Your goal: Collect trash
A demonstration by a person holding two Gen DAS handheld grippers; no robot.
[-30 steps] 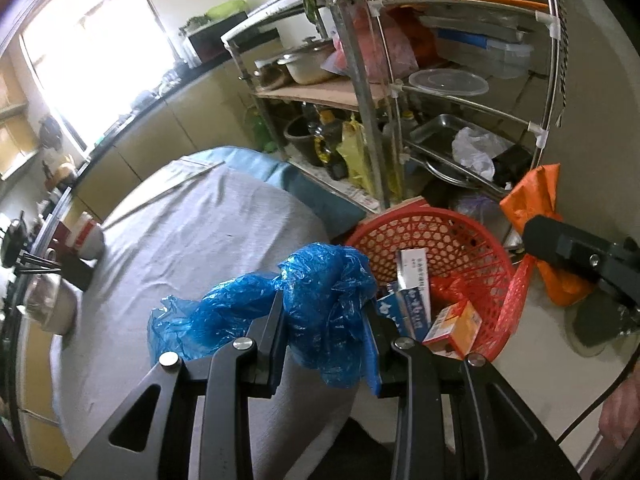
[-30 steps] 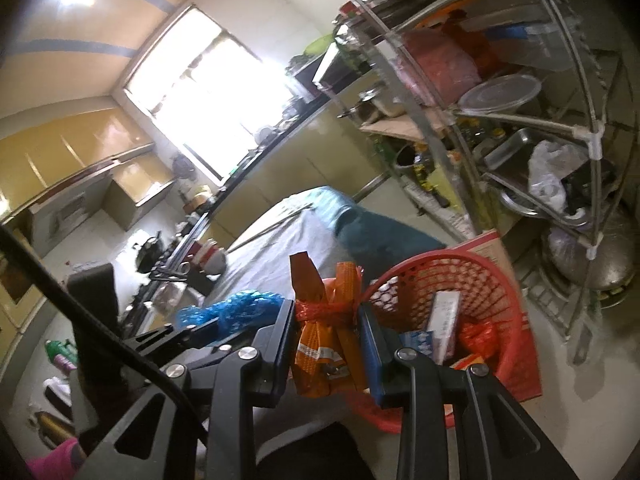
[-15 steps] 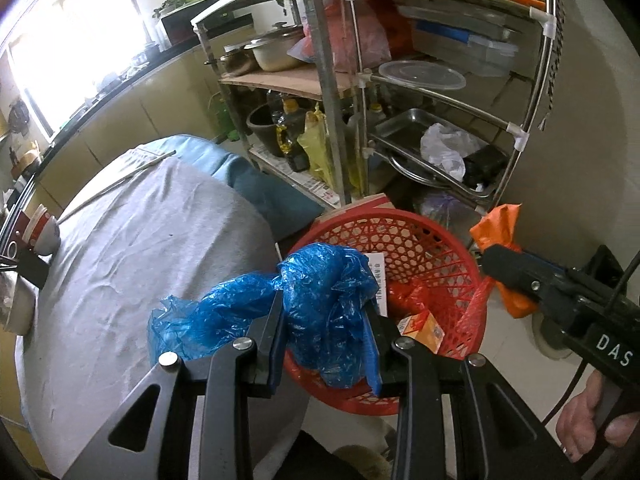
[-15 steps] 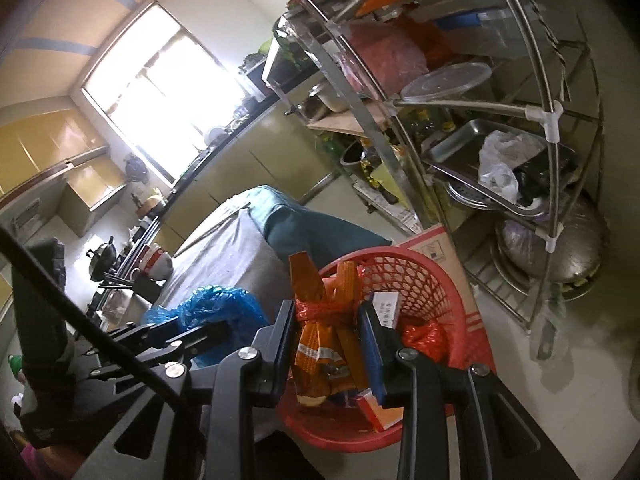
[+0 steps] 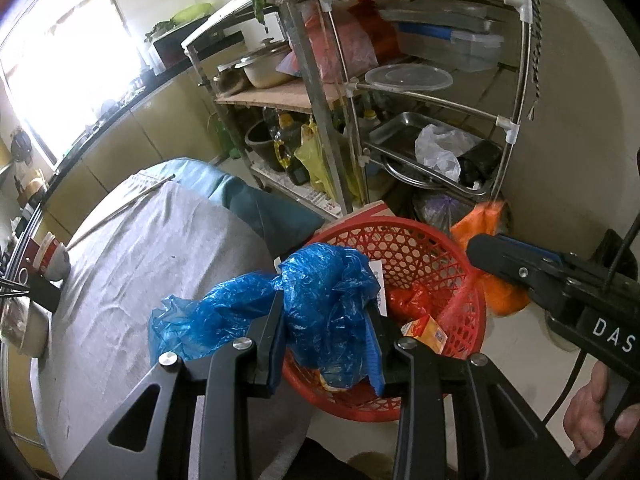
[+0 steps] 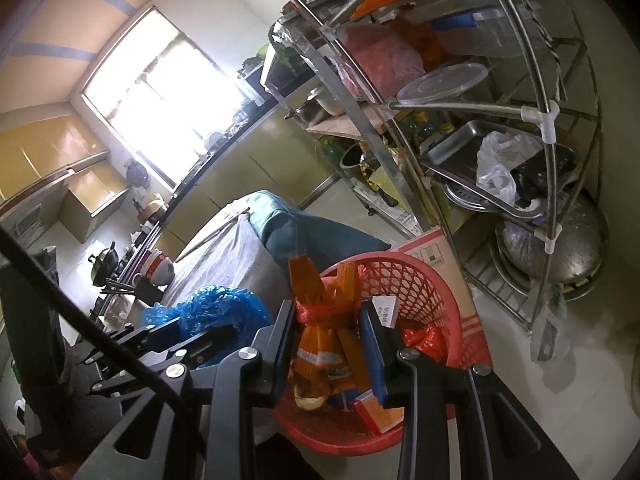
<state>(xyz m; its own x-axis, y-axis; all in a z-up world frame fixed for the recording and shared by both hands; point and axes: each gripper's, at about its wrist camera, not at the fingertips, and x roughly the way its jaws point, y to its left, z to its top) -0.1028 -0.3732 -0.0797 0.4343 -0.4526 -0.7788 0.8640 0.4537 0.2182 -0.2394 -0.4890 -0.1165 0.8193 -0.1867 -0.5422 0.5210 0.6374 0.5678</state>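
Observation:
My left gripper [image 5: 326, 320] is shut on a crumpled blue plastic bag [image 5: 320, 300] and holds it over the near rim of a red mesh basket [image 5: 420, 240] on the floor. My right gripper [image 6: 328, 332] is shut on an orange wrapper bundle [image 6: 324, 344] above the same basket [image 6: 408, 280]. The basket holds a white box [image 5: 380, 284], a red wrapper [image 5: 408, 300] and an orange carton [image 5: 424, 332]. The blue bag also shows in the right wrist view [image 6: 216, 308]. The right gripper's body shows in the left wrist view [image 5: 520, 268] with the orange bundle [image 5: 480, 220].
A table with a grey cloth [image 5: 140, 260] stands left of the basket, with bowls [image 5: 52, 260] at its far edge. A metal shelf rack [image 5: 352, 120] full of pots, trays and bags stands behind the basket. A cardboard box [image 6: 440, 252] sits against the basket.
Both grippers have moved down and closer over the red basket, each holding its trash. The basket fills more of both views.

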